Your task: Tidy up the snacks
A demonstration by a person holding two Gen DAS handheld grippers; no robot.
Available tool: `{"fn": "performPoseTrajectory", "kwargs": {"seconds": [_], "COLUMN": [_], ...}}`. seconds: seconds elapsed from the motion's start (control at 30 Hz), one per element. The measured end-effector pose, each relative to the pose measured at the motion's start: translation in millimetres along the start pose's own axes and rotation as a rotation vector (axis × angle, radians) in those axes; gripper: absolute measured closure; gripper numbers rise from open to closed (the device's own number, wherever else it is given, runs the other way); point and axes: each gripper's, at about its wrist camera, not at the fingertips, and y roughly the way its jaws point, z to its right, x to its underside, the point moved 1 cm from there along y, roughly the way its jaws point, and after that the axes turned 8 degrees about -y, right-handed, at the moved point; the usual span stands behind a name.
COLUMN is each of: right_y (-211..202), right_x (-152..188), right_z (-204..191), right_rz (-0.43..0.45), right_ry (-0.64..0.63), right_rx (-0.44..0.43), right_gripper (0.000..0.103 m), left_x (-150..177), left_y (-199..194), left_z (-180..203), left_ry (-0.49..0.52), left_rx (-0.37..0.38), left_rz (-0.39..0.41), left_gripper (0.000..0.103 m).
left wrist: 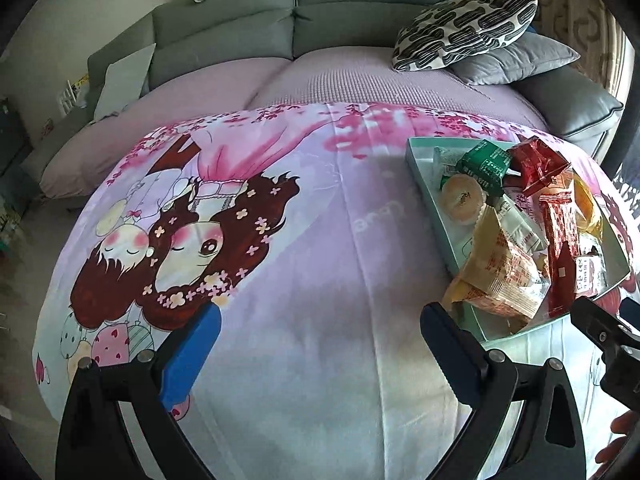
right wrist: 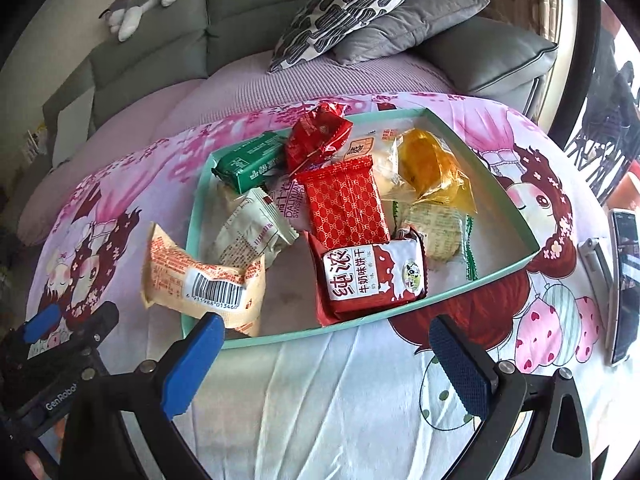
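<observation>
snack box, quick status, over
Left tongs open, empty. Right tongs open, empty. Teal cardboard box full; orange barcode packet straddles its left rim. Path clear.

Right tongs (right wrist: pixel 326 364) open, nothing between the blue pads, hovering over the cartoon-print cloth (right wrist: pixel 320 420) at the near rim of the teal tray (right wrist: pixel 500 196). Tray holds the snacks: green pack (right wrist: pixel 250 162), red pouch (right wrist: pixel 318 136), red patterned pack (right wrist: pixel 346 204), yellow pack (right wrist: pixel 434 168), milk-biscuit pack (right wrist: pixel 374 276), white pack (right wrist: pixel 250 232). Orange barcode pack (right wrist: pixel 200 280) lies across the tray's left rim. Left tongs (right wrist: pixel 70 320) at lower left. Phone (right wrist: pixel 624 280) at right edge. Sofa (right wrist: pixel 240 12) with cushions behind.
</observation>
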Motion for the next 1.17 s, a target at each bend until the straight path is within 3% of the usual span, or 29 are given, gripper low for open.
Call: {"fn": "performPoseTrajectory", "kwargs": {"seconds": [0.43, 1.17], "right_y": [-1.7, 0.2], "right_x": [-1.1, -0.6], "right_z": [-0.5, 1.0], "right_rz": [0.004, 0.001], "right_ry": [-0.006, -0.021], "right_rx": [0.002, 0.013], "right_gripper": [0.000, 0.000], "left_x": [-0.6, 0.9], "left_y": [-1.5, 2.2], "left_z": [0.8, 3.8], "left_ry": [0.009, 0.029], "left_rx": [-0.040, -0.016], "left_rz": [0.014, 0.017], "left_gripper": [0.003, 0.003]}}
